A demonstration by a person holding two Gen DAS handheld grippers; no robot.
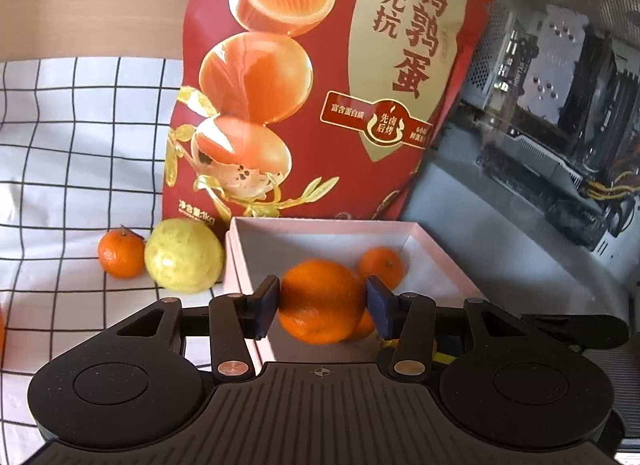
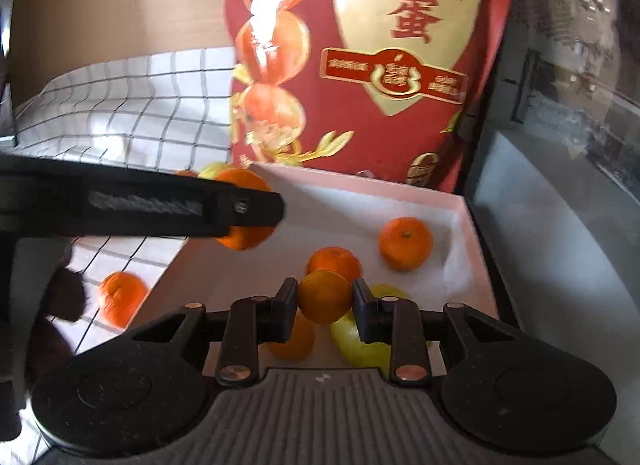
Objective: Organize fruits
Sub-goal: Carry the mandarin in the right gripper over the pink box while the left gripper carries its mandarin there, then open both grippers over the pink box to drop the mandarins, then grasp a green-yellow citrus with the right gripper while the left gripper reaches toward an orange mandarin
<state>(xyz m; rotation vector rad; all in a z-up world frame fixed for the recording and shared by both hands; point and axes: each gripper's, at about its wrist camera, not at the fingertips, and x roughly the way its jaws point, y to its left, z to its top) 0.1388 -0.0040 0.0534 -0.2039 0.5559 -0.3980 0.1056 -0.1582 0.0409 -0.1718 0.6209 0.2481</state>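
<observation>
My left gripper (image 1: pixel 323 303) is shut on a large orange (image 1: pixel 320 301), held over the near left part of a pale pink box (image 1: pixel 320 225). A small mandarin (image 1: pixel 382 267) lies inside the box behind it. My right gripper (image 2: pixel 325 303) is shut on a small orange fruit (image 2: pixel 324 297), above the box (image 2: pixel 460 225). Below it lie two mandarins (image 2: pixel 405 243) (image 2: pixel 334 261), another orange fruit (image 2: pixel 294 341) and a yellow-green fruit (image 2: pixel 360 345). The left gripper with its orange (image 2: pixel 248 221) shows at the box's left edge in the right wrist view.
On the checked cloth (image 1: pixel 60 145) left of the box sit a mandarin (image 1: pixel 121 253) and a yellow-green lemon-like fruit (image 1: pixel 184 255). Another mandarin (image 2: pixel 122 297) lies on the cloth. A tall red snack bag (image 1: pixel 320 85) stands behind the box. A computer case (image 1: pixel 540 125) is at the right.
</observation>
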